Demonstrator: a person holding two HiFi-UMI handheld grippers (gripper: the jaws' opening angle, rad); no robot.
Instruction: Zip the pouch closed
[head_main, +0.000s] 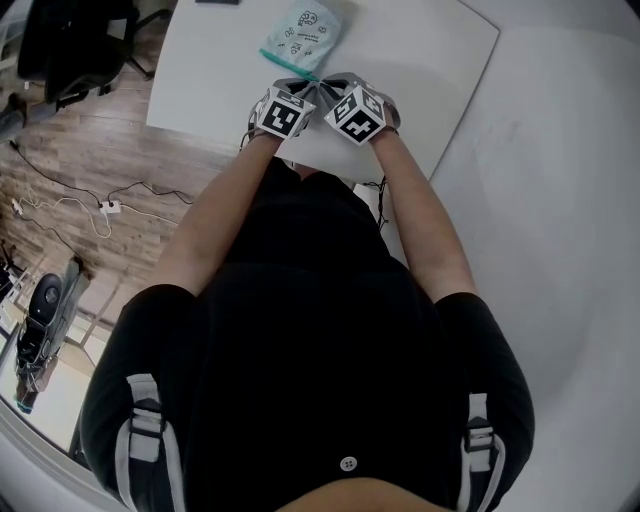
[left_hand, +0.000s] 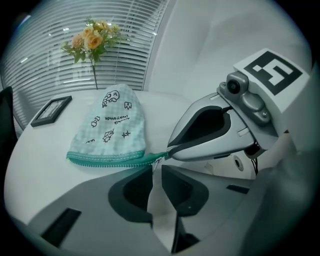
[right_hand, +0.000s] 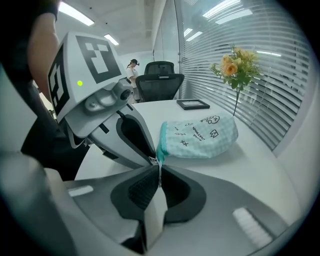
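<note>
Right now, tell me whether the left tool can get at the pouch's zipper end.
Probably yes: the left tool looks pinched on the zipper end of the pouch. The right tool grips the same corner beside it and does not seem to block it.

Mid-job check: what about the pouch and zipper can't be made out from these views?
1. Head view: the left gripper and right gripper cover the pouch's zipper end.
2. Left gripper view: the zipper lies edge-on, so open or closed is unclear.
3. Same view: the zipper pull is too small to show whether the left gripper grips it.
</note>
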